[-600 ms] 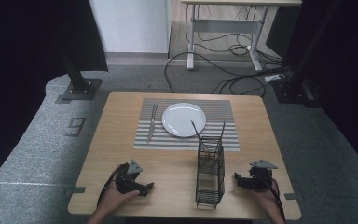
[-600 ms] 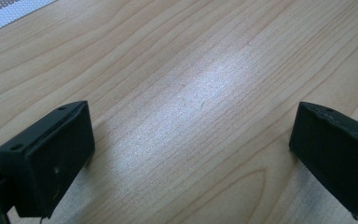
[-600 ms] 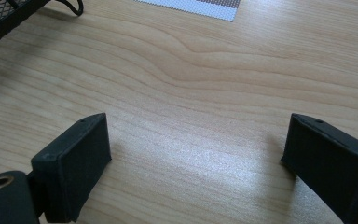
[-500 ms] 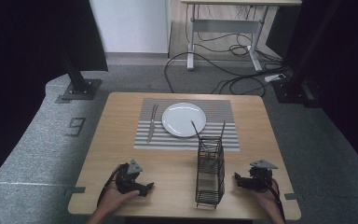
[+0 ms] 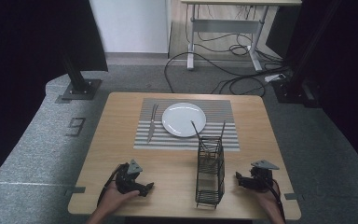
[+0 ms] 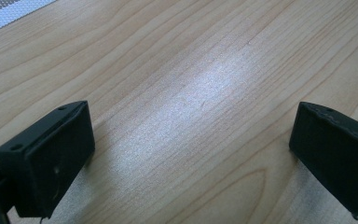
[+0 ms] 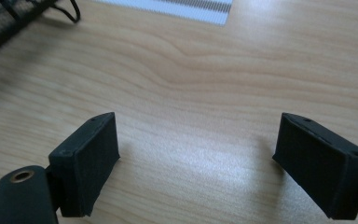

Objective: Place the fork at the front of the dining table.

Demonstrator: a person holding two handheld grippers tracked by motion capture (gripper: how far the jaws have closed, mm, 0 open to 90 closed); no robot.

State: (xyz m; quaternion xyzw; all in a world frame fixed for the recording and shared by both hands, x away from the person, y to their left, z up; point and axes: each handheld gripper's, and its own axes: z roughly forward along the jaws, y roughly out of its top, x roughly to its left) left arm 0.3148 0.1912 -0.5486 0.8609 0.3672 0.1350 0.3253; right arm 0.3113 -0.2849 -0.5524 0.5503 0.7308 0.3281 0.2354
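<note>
A white plate (image 5: 183, 119) lies on a striped placemat (image 5: 228, 140) at the far middle of the wooden table (image 5: 121, 140). A knife or fork (image 5: 152, 122) rests on the mat left of the plate. A tall black wire rack (image 5: 210, 170) stands near the front, with two thin utensils sticking up out of its top. My left gripper (image 5: 147, 187) rests on the table front left, open, with bare wood between its jaws (image 6: 191, 154). My right gripper (image 5: 238, 178) rests front right of the rack, open, nothing between its jaws (image 7: 196, 158).
The rack's base (image 7: 9, 18) lies close on the left in the right gripper view. Grey carpet surrounds the table, with cables (image 5: 223, 70) and a desk frame (image 5: 223, 32) beyond. Black stands (image 5: 77, 84) sit at the far left and right.
</note>
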